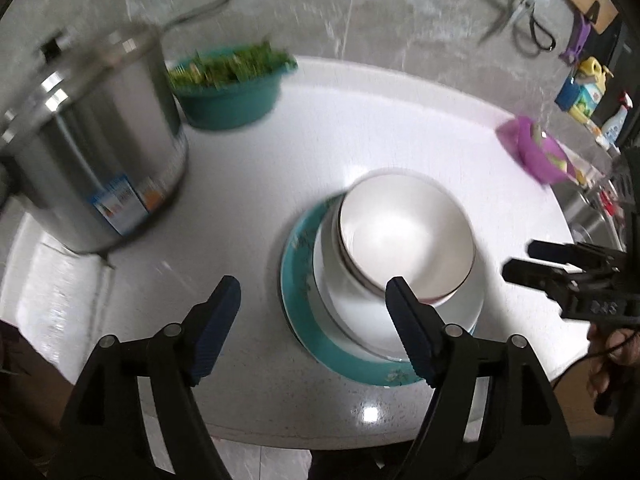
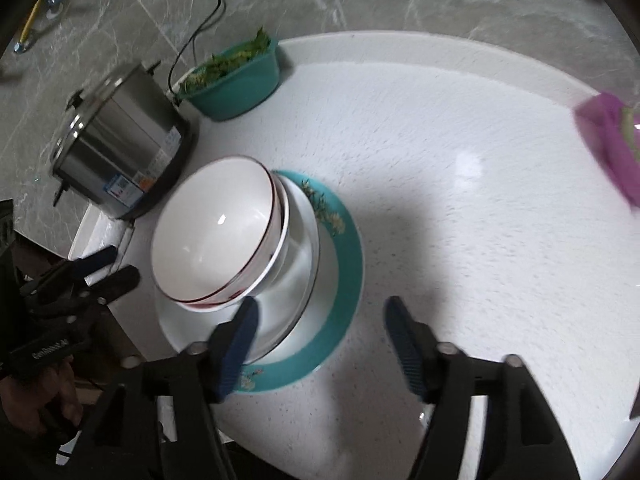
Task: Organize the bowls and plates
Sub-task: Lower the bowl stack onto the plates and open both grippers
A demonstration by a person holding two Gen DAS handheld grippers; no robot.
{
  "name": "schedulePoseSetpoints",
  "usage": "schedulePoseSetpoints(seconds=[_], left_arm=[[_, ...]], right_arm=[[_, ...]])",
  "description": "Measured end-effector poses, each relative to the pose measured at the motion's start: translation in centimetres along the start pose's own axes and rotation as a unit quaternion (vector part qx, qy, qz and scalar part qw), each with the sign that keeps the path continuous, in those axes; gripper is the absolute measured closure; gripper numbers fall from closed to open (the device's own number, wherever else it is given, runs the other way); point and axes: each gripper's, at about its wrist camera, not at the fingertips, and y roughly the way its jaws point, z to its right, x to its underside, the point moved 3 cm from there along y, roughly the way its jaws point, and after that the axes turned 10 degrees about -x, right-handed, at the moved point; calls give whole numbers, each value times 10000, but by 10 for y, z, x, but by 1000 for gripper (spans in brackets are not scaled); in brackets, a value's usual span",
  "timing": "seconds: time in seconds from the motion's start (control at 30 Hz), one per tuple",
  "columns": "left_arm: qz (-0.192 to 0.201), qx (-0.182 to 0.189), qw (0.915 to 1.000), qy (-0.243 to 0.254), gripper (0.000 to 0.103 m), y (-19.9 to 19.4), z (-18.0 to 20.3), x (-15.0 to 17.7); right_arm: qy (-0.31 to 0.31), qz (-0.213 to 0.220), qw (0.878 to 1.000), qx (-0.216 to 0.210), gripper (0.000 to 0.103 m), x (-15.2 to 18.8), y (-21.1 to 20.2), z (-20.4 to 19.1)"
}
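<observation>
A stack stands on the white round table (image 1: 256, 184): white bowls (image 1: 404, 232) nested on a white plate (image 1: 360, 320), on a teal flowered plate (image 1: 304, 316). The same bowls (image 2: 216, 236), white plate (image 2: 296, 280) and teal plate (image 2: 344, 272) show in the right wrist view. My left gripper (image 1: 314, 292) is open and empty, just left of and above the stack's near edge. My right gripper (image 2: 320, 312) is open and empty, above the stack's right near edge. It also shows in the left wrist view (image 1: 524, 260). The left gripper shows in the right wrist view (image 2: 116, 268).
A steel cooker pot (image 1: 88, 152) stands at the table's left, with a teal basin of greens (image 1: 232, 88) behind it. A purple container (image 1: 536, 152) sits at the right edge. Scissors (image 1: 532, 8) hang on the wall. Bottles (image 1: 584, 92) stand far right.
</observation>
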Motion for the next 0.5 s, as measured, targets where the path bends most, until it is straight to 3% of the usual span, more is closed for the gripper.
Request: schedulePoseSetpoints(seconds=[0.13,0.23,0.37,0.5], left_arm=[[188,-198,9994,-232,27,-21,2,1],[443,-636,9963,-372,27,-45,6,12],[566,-819,9938,-491,27,-82,21,13],[1029,-654,9912,-508,27,-130,36,19]], right_arm=[[-162,319,9992,163,0,1,-30,-12],[-318,603,9972,304,0,8,-53,-21],[-433,941,9932,528,0,19,-82,-29],[-584,1161,9895,633,0,29,-102,-42]])
